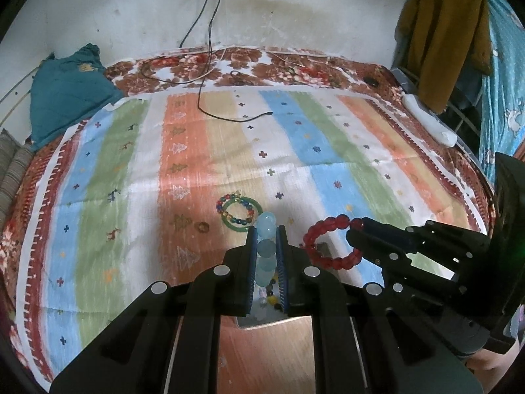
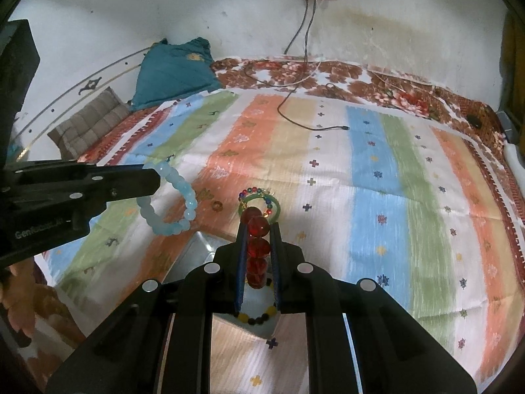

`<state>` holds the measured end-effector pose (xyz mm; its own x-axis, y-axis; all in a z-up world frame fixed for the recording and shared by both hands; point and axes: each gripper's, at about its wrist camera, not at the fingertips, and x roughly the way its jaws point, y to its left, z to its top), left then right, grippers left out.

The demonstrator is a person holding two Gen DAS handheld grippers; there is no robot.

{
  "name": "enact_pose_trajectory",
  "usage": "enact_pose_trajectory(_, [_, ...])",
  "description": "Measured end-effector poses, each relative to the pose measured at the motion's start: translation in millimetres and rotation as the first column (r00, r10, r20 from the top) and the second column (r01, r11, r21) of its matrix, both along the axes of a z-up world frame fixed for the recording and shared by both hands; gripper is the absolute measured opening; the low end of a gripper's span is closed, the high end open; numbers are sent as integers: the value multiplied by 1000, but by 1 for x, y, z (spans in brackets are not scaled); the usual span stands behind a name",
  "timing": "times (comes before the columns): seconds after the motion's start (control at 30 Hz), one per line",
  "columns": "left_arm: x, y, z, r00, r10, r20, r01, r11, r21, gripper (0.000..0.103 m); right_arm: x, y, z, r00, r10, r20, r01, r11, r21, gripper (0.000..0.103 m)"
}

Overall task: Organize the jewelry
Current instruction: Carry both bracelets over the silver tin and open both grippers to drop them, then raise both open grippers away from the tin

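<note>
I have my left black two-finger gripper (image 1: 266, 229) pitched steeply downward, its blue-lined fingers (image 1: 251, 252) drawn nearly together and clamped on a string of pale blue translucent beads (image 1: 266, 249) that runs up between them. My right black two-finger gripper (image 2: 259, 226) sits at much the same downward tilt, its fingers (image 2: 274, 256) pinched on a loop of dark red glassy beads (image 2: 257, 249). From the left camera the right gripper reaches in from the right edge; from the right camera the left one comes in from the left. The two tips are near each other but apart.
</note>
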<state>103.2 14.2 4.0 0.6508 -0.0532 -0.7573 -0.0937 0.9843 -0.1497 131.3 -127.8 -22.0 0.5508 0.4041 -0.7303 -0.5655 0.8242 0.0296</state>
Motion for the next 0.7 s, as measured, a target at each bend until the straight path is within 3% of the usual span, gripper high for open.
enact_pose_trajectory(0.43, [-11,-7,-5,1000,-9,-17,9,1000,24,11,-7,0,-8,998,22,-53,-22,1000,-1,14])
enact_pose_trajectory(0.53, [-10,-2,-5,999,20,-27,-19,1000,23,12,-6,-3,-7,999,-5,-54,5,1000,-2,20])
enact_pose_trajectory(0.6, [-10,2,-5,999,40,-30,-40,999,21,19,-3,-5,-7,998,-19,-66,19,1000,0,28])
enact_pose_trajectory(0.7, [-11,8,-5,998,60,-32,-60,998,12,24,1,-7,-10,996,-42,-82,41,999,-11,28])
